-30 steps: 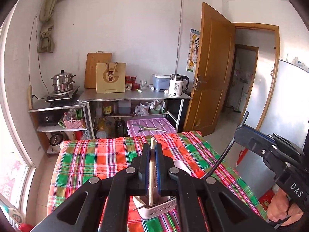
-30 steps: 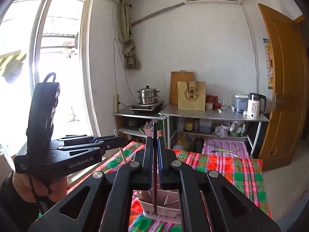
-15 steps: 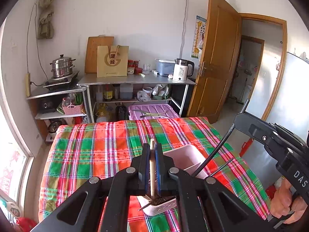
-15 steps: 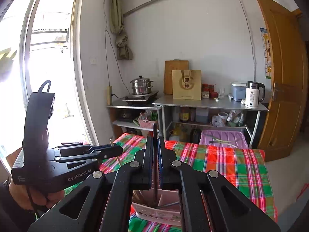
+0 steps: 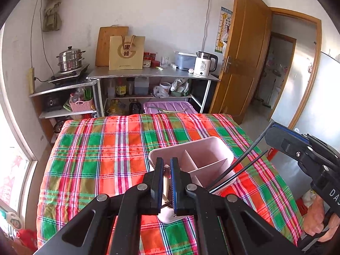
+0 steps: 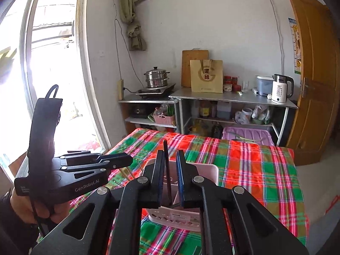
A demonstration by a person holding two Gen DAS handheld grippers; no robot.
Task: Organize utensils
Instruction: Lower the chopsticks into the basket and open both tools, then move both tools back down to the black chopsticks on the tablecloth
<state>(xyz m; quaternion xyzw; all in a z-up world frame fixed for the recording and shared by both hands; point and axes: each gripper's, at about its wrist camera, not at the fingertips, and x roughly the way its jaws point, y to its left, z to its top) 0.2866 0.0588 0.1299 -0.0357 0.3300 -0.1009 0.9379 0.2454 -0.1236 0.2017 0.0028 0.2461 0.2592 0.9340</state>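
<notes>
Pink plastic, the utensil holder (image 5: 214, 148) stands on the plaid tablecloth (image 5: 102, 148) near the front edge of the tabletop, and it now fills more of both views than a second ago, since both grippers have sunk toward it. The left gripper (image 5: 166, 182) is clamped on a pale wooden chopstick (image 5: 165, 182) whose lower end dips into the holder's near compartment. The right gripper (image 6: 170, 178) had gripped its dark chopstick (image 6: 167, 170) tightly; its jaws are now opening, and the stick leans against the left pad with a gap to the blue one. From the left wrist, two dark chopsticks (image 5: 238, 167) slant into the holder. Behind the table stand steel shelves (image 5: 148, 76) with a kettle (image 5: 205, 63), a steamer pot (image 5: 70, 58) and a paper bag (image 5: 126, 53); a wooden door (image 5: 242, 48) stands open.
</notes>
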